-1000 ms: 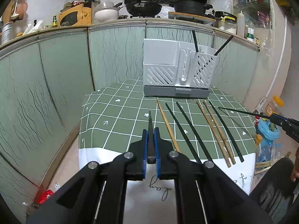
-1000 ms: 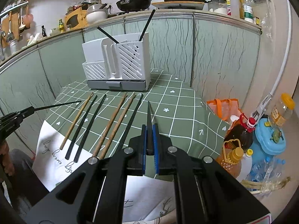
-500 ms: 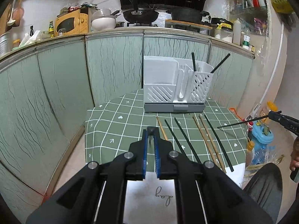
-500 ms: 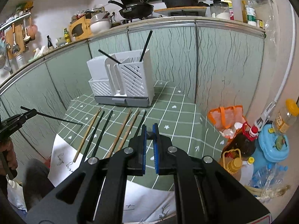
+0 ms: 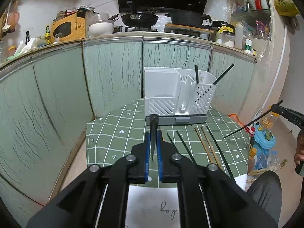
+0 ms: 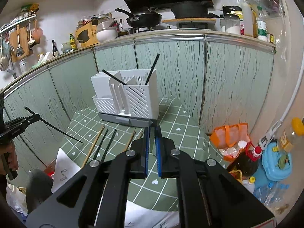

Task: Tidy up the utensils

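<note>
My left gripper (image 5: 153, 133) is shut on a black chopstick (image 5: 153, 125) that points ahead, high above the green checked table (image 5: 117, 133). My right gripper (image 6: 152, 128) is shut on another black chopstick (image 6: 152, 140). Each view shows the other gripper off to the side: the right gripper (image 5: 274, 106) with its slanting chopstick (image 5: 245, 128), the left gripper (image 6: 37, 116) with its own chopstick (image 6: 57, 130). The white utensil holder (image 5: 178, 95) (image 6: 129, 98) stands at the table's far end with two black chopsticks in its slotted compartment. Several wooden and black chopsticks (image 5: 205, 142) (image 6: 106, 144) lie on the cloth.
Green cabinet fronts (image 5: 62, 95) wrap behind and left of the table. On the floor to the right sit an orange bag (image 6: 229, 136), bottles (image 6: 247, 161) and a blue container (image 6: 275, 163). White paper (image 5: 152, 205) covers the table's near edge. A person's knee (image 5: 264, 186) is at lower right.
Both grippers have risen with their chopsticks still held. The table and holder look smaller and lower, and each held chopstick now tilts down toward the cloth.
</note>
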`<state>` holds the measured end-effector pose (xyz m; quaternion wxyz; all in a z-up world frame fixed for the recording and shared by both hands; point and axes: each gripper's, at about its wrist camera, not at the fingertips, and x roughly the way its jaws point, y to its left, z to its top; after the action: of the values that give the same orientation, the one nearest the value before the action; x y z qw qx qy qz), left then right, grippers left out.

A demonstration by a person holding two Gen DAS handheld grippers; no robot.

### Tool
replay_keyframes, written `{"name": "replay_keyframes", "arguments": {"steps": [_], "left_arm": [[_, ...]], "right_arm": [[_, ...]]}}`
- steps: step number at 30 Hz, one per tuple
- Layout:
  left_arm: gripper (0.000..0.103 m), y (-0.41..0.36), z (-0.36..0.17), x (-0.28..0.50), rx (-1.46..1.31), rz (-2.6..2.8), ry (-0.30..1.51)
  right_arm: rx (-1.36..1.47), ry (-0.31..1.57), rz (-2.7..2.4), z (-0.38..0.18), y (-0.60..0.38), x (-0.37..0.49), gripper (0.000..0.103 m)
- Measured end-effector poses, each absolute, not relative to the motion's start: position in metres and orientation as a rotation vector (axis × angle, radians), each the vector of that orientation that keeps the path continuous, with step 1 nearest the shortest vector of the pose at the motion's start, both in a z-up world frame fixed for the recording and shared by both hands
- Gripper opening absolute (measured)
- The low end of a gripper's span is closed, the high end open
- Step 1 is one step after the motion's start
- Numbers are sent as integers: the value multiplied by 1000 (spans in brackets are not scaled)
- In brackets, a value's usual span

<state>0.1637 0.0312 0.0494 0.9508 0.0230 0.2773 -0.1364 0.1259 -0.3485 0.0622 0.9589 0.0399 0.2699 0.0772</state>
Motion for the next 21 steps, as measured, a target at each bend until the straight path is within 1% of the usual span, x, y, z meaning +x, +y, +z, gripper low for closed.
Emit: {"name": "replay_keyframes", "arguments": {"steps": [6, 13, 21], "left_arm": [[8, 25, 62, 172, 93, -312, 538], [8, 21, 77, 192, 58, -406, 537], [8, -2, 108, 211, 49, -509, 517]], "right_arm": [[64, 540, 185, 76, -345, 137, 6], [70, 529, 227, 89, -349, 147, 6], [68, 512, 269, 116, -349, 159, 6]]}}
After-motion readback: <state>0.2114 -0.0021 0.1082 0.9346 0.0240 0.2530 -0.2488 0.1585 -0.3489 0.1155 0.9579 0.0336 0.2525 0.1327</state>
